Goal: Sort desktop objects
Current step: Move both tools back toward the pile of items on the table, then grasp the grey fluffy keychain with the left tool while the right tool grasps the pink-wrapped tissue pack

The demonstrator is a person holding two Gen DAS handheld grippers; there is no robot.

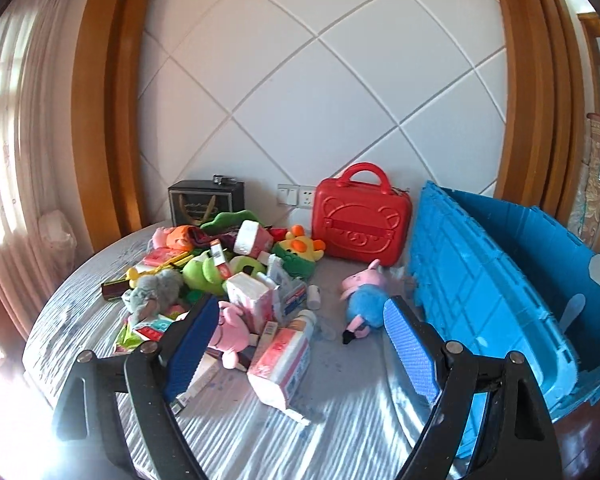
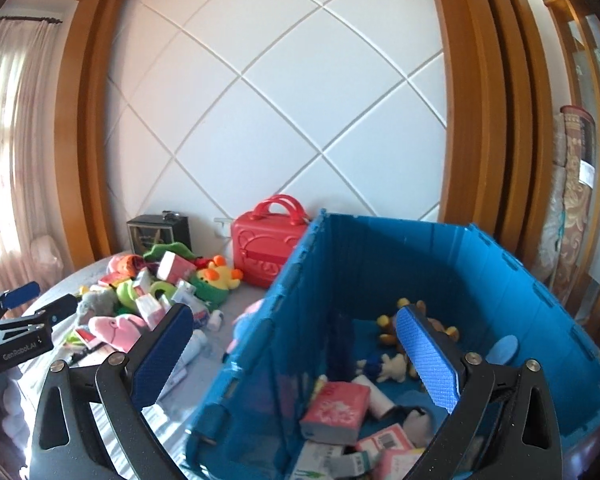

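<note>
A heap of plush toys, tissue packs and small boxes (image 1: 228, 276) lies on the grey-clothed table (image 1: 100, 320). A blue-and-pink pig plush (image 1: 366, 300) lies apart, beside the blue crate (image 1: 500, 280). My left gripper (image 1: 300, 344) is open above the near edge of the heap, over a pink tissue pack (image 1: 280, 364). My right gripper (image 2: 296, 356) is open and empty, straddling the left wall of the blue crate (image 2: 480, 264). Inside the crate lie a pink tissue pack (image 2: 336, 410), small plush toys (image 2: 388, 364) and boxes. The left gripper (image 2: 36, 304) shows at the far left of the right wrist view.
A red toy suitcase (image 1: 362, 220) stands against the wall behind the pig plush. A dark box (image 1: 206, 200) sits at the back left by a wall socket (image 1: 296, 194). Curtains hang left, wooden framing on both sides.
</note>
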